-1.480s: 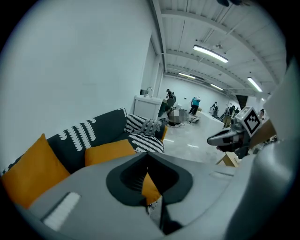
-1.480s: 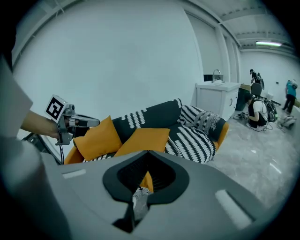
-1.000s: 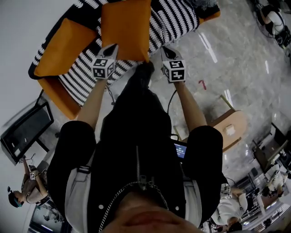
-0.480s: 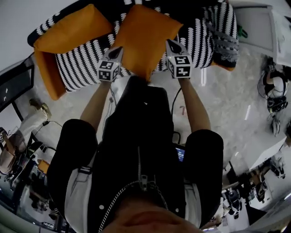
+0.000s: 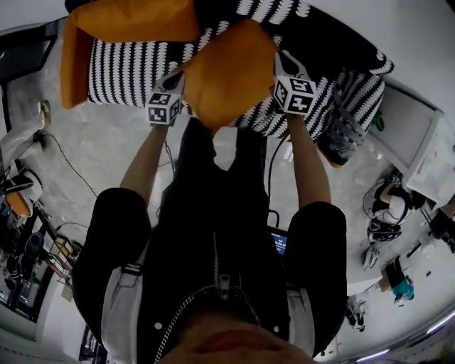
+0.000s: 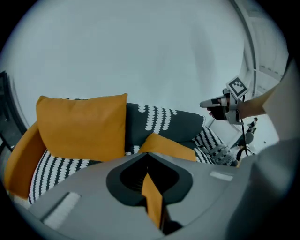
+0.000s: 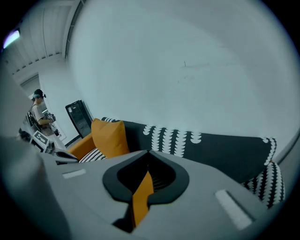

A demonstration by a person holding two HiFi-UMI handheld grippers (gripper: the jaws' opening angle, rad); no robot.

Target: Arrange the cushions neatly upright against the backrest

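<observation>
Head view first: the held cushion (image 5: 227, 78) hangs in the air between the two grippers, above the front edge of the sofa's striped seat (image 5: 128, 71), roughly mid-sofa. The left gripper (image 5: 178, 77) has one side edge and the right gripper (image 5: 281, 62) the other, so the long axis runs gripper to gripper, more or less along the sofa. The backrest (image 5: 320, 39) lies beyond the cushion, away from the person. A second cushion (image 5: 135, 21) already stands at the left end by the orange armrest (image 5: 71, 64), so I'd say the free stretch of backrest is to its right, closer to the right hand. Some striped throw or pillow (image 5: 348, 124) is bunched at the right end, can't tell which. The cushion hides the seat under it, and the backrest's top is cut off at the frame edge. Left gripper view: the jaws are pressed together on a thin fold of orange fabric, with the second cushion standing upright against the backrest. Right gripper view: same deal, jaws pinching an orange sliver, bare backrest ahead. Neither view shows how deep the bite on the fabric goes, and the cushion's lower edge isn't visible anywhere.
</observation>
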